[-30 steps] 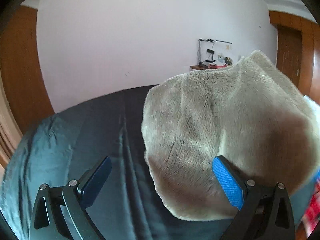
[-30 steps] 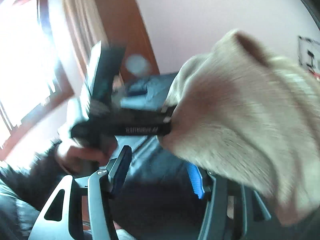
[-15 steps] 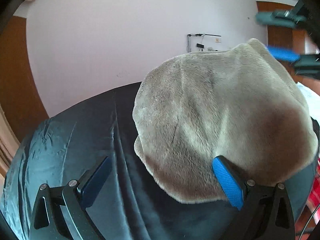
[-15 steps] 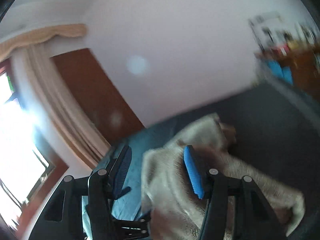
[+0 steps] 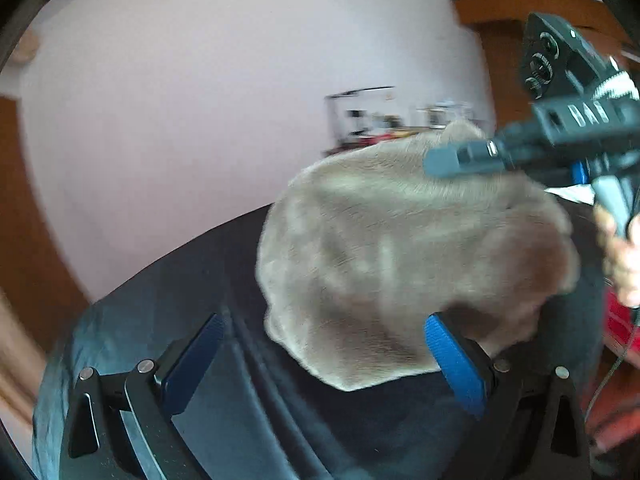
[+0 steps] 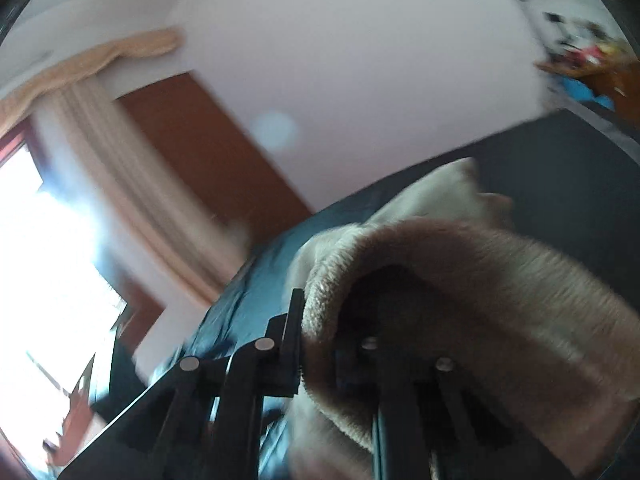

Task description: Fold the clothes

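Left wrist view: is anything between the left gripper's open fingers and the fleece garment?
Nothing visible blocks it. The left gripper is open, and the beige fleece garment hangs right ahead, draping over its blue-padded finger. The right gripper meets the garment's far top edge, clear of that path. Only the dark bedsheet lies below.

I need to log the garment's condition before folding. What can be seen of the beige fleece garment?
The beige fleece garment is plush and short-napped, greyish-beige, bunched into a rounded mound lifted above the dark bedsheet. The left tool stands open, its right blue pad against the lower edge. In the right wrist view a thick folded edge drapes over the right tool, which is shut on it. No collar, sleeve or print can be made out; motion blur hides finer detail.
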Demonstrator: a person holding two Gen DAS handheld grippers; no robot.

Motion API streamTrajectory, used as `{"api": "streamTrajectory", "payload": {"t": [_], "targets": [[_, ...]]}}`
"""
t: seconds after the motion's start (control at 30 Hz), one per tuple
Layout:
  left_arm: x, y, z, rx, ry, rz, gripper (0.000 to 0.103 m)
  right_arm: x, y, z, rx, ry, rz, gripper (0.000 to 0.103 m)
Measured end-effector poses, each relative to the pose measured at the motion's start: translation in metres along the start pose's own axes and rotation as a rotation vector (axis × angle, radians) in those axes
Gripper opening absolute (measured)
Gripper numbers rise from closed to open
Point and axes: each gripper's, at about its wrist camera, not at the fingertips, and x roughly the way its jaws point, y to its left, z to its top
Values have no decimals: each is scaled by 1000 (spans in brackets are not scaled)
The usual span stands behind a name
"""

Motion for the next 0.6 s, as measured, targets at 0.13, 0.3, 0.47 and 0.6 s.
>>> {"api": "streamTrajectory", "payload": {"t": [0.13,0.3,0.47,0.6], "targets": [[-20,5,4,104,-40,-78,102,-5,22,-34,-109,86,120,13],[-34,1,4,353,-129,-31,103,-5,42,-71,-207,189,221,13],[-13,-16,15,558,-110,-87,103,-7,48,-93,-264,228,268,13],[-38,-29,-2,623,-82,-189,102,-14,48,-103,-297,237,273,13]]}}
